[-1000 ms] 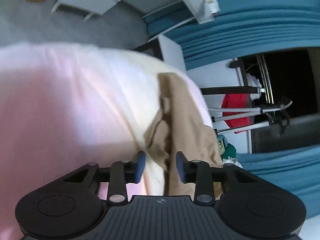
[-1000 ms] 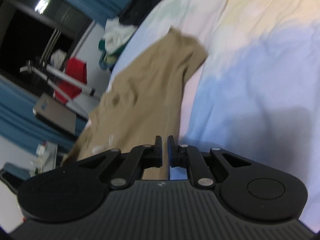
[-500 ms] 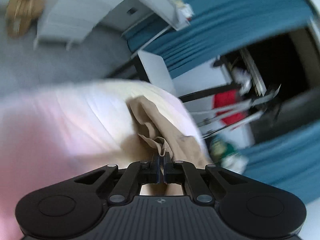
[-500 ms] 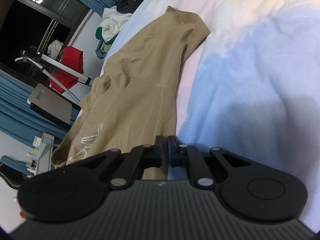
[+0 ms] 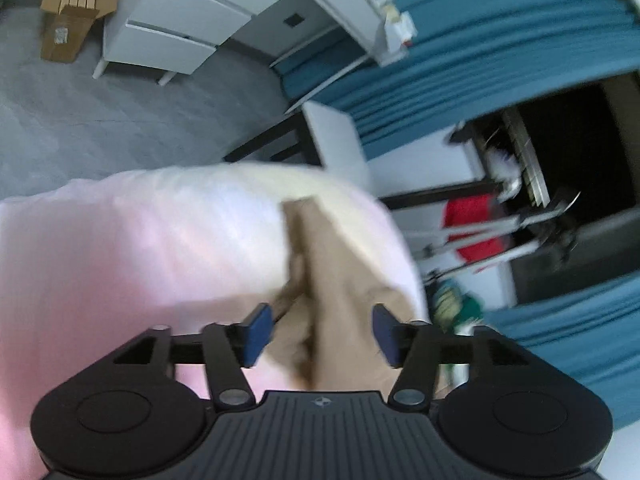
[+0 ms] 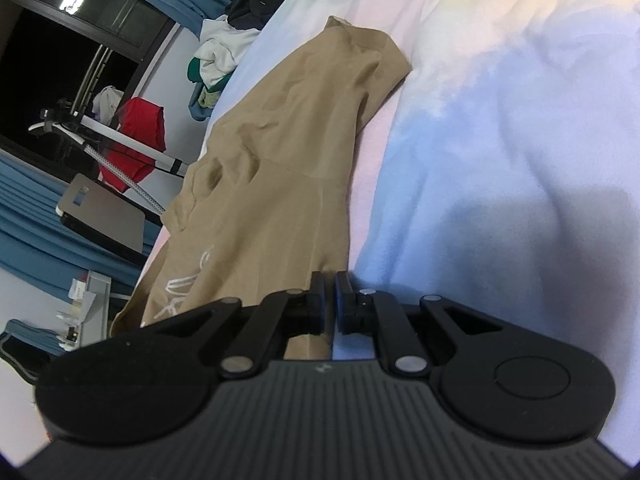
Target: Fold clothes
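Note:
A tan T-shirt with a white print [image 6: 280, 184] lies spread on a bed with a pastel tie-dye sheet [image 6: 500, 140]. My right gripper [image 6: 330, 300] is shut on the shirt's near hem at its right edge. In the left wrist view the same tan shirt [image 5: 336, 280] lies along the bed's right edge on the pink sheet [image 5: 140, 248]. My left gripper [image 5: 322, 334] is open, its blue pads [image 5: 256, 332] on either side of a bunched fold of the shirt, not pinching it.
A pile of clothes [image 6: 216, 60] lies at the bed's far end. A red garment on a stand [image 6: 136, 140] and blue curtains [image 5: 500, 60] are beside the bed. White drawers [image 5: 176, 32] and a cardboard box [image 5: 72, 12] stand on the grey floor.
My left gripper was open, shut on the shirt half a second ago, and has now opened and let it go. My right gripper has stayed shut on the hem; the shirt now lies flatter.

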The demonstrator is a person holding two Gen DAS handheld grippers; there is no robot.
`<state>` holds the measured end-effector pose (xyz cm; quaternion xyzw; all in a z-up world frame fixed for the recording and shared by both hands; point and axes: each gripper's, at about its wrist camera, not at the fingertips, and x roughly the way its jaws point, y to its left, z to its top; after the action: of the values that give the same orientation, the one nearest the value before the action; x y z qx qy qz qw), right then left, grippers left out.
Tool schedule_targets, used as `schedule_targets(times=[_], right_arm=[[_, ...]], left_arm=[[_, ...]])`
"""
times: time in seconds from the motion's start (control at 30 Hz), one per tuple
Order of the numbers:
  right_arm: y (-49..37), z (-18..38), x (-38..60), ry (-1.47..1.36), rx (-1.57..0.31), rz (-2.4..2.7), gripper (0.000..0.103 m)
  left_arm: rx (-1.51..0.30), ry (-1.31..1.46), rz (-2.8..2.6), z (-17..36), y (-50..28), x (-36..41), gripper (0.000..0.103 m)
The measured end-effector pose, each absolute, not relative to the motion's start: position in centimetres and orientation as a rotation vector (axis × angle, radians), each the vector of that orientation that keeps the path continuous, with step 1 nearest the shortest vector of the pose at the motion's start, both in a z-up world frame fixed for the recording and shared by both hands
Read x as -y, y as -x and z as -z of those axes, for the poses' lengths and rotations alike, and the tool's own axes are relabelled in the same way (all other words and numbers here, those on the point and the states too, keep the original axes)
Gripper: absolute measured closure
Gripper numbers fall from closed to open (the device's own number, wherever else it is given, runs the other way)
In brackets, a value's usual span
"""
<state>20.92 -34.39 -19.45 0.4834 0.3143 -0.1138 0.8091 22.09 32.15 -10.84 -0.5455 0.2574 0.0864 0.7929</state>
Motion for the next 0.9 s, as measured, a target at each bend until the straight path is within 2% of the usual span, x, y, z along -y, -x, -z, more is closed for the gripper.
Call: schedule_targets(times=[0.1, 0.23, 0.3, 0.33, 0.4, 0.53, 0.7, 0.8, 0.9], right_arm=[[-21.2, 19.8, 34.3, -1.043, -0.68, 0.237, 0.093], [-21.3, 20.1, 34.5, -1.066, -0.682, 0.231, 0.093], [-21.4, 20.2, 34.6, -1.074, -0.682, 0.231, 0.093], [-21.4, 20.3, 34.6, -1.078, -0.682, 0.231, 0.094], [-21.7, 20.4, 34.5, -1.074, -0.683, 0.234, 0.094], [-22.0, 20.6, 34.3, -1.067, -0.683, 0.236, 0.094], [-21.9, 20.6, 34.3, -1.066, -0.68, 0.232, 0.094], [-21.7, 20.5, 34.3, -1.07, -0.68, 0.231, 0.094], [-21.7, 20.5, 34.2, -1.07, -0.681, 0.231, 0.094]], left_arm=[[-0.566, 1.17, -0.201, 11.3, -24.8, -33.1, 0.04], [-0.6, 1.125, -0.262, 13.0, -28.8, -33.9, 0.049], [-0.606, 1.105, -0.267, 13.4, -30.7, -34.2, 0.076], [-0.61, 1.098, -0.263, 13.5, -31.6, -34.3, 0.095], [-0.609, 1.065, -0.239, 12.6, -33.2, -34.2, 0.097], [-0.562, 0.873, -0.116, 7.0, -35.4, -32.3, 0.098], [-0.326, 0.835, 0.152, 0.1, -33.3, -31.7, 0.098], [-0.348, 0.844, 0.072, 1.6, -31.4, -32.5, 0.098], [-0.434, 0.9, -0.052, 6.7, -29.9, -34.2, 0.098]])
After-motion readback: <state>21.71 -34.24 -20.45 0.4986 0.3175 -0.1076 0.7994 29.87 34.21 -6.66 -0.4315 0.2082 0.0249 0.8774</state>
